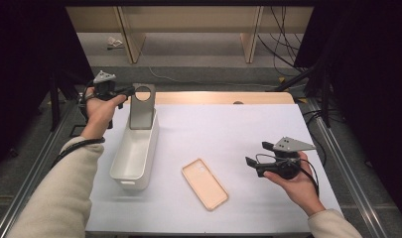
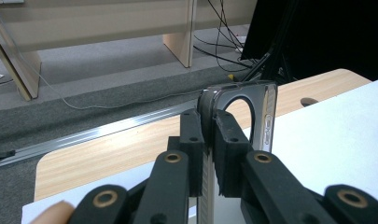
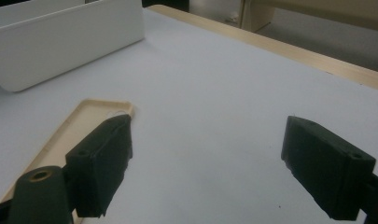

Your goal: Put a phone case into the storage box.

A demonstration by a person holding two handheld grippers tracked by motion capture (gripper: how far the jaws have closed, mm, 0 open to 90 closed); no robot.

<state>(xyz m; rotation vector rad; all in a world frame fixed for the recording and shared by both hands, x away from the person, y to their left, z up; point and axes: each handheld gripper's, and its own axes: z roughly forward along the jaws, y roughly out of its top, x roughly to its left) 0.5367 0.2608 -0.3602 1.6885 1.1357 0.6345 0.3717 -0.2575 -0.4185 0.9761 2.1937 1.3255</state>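
A grey phone case (image 1: 142,106) with a round camera hole stands upright over the far end of the white bin (image 1: 120,165). My left gripper (image 1: 125,92) is shut on its upper edge; in the left gripper view the pads pinch the case (image 2: 256,109) by its rim, with the gripper (image 2: 209,140) closed tight. A beige phone case (image 1: 204,183) lies open side up on the white table cover, near the middle front. My right gripper (image 1: 255,157) is open at the right, jaws wide apart, empty. In the right gripper view the beige case (image 3: 72,133) lies beside the left jaw of the gripper (image 3: 207,158).
The white cover (image 1: 228,129) lies over a wooden table (image 1: 223,97) whose far edge shows. Metal rails run along both sides. Cables (image 1: 280,47) trail on the floor beyond, near wooden furniture legs (image 1: 249,39).
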